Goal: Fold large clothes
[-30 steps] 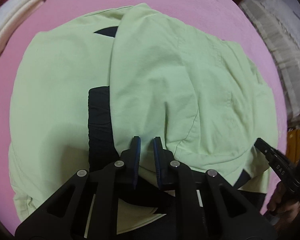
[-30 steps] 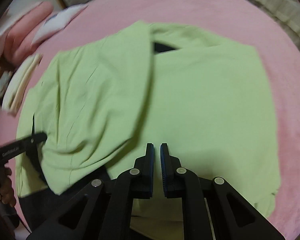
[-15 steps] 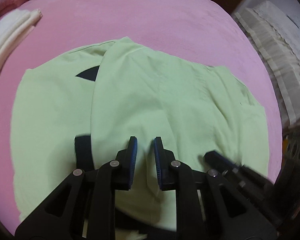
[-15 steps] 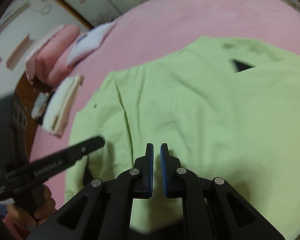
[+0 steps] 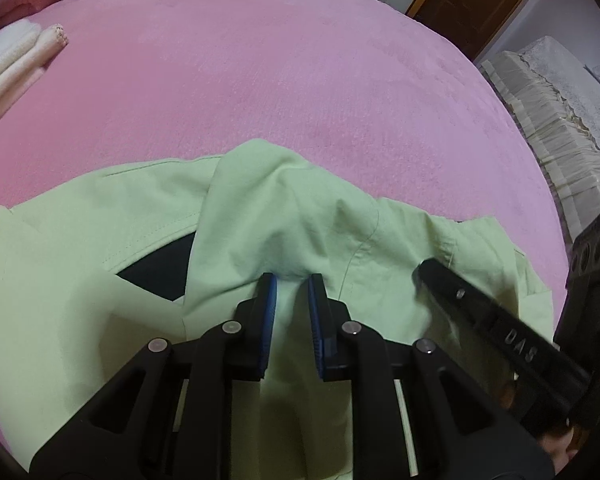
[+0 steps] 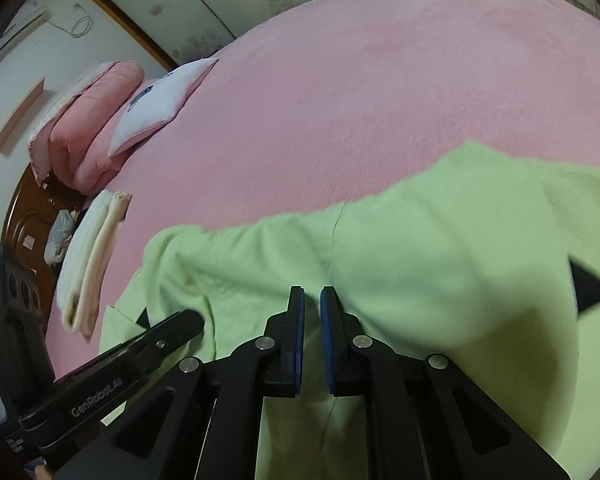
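A light green garment with black inner parts lies on the pink bed. My left gripper is shut on a fold of the green cloth and lifts it into a peak. My right gripper is shut on the same garment, whose cloth runs between its fingers. In the left wrist view the right gripper reaches in from the right, over the garment's right part. In the right wrist view the left gripper shows at the lower left.
Folded cream towels lie at the bed's left edge, also in the right wrist view. Pink bedding and a white pillow lie at the head. A white covered stack stands beyond the bed's right side.
Both grippers have moved forward over the garment, carrying its near edge toward the far side. The green cloth now takes up less of each view and more pink bed shows.
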### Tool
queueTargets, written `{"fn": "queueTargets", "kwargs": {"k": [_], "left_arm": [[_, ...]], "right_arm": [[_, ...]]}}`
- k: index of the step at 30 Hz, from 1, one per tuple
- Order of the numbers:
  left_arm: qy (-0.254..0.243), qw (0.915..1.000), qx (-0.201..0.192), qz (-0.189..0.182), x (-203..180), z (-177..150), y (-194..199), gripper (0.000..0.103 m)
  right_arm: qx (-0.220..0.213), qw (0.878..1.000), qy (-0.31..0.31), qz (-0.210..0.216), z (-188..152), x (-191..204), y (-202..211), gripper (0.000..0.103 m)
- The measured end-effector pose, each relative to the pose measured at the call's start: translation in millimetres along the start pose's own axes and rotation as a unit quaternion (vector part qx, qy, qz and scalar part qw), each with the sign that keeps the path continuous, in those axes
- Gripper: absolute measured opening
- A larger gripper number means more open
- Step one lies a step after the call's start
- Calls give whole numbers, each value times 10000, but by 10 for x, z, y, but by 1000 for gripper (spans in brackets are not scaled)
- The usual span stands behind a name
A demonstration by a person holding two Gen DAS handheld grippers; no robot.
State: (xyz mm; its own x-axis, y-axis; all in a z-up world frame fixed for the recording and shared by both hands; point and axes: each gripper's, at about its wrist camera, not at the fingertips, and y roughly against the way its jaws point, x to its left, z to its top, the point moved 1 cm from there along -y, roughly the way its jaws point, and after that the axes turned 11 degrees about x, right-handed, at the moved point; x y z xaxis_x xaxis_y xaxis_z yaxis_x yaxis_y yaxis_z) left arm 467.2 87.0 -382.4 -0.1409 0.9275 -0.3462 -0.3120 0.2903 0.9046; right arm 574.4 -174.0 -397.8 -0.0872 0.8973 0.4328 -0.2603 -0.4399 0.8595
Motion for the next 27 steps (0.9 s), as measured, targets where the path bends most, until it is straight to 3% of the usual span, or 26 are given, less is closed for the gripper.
{"fn": "queueTargets", "kwargs": {"k": [3, 10, 14, 18, 22, 27], "left_arm": [[-43, 9999, 96, 117, 97, -44, -4, 13], [-118, 9995, 274, -88, 237, -392, 62, 13], [-428, 9976, 434, 326, 54, -390, 254, 13], [-697, 9975, 61, 85, -184, -119, 449, 14], [-506, 9987, 9, -17, -304, 367, 193, 14], [-597, 9958, 120, 685, -352, 561, -163, 14]], "right_arm": [[9, 9998, 197, 15, 62, -88, 7, 0], [-95, 9984, -86, -553, -120, -473, 244, 0], [-79, 9936, 132, -1118, -202, -388, 438, 0], [-371, 9962, 501, -611, -127, -169, 630, 0], [-117, 9985, 366, -380, 132, -75, 395, 0], [-40, 9995, -76, -295, 324, -76, 7, 0]]}}
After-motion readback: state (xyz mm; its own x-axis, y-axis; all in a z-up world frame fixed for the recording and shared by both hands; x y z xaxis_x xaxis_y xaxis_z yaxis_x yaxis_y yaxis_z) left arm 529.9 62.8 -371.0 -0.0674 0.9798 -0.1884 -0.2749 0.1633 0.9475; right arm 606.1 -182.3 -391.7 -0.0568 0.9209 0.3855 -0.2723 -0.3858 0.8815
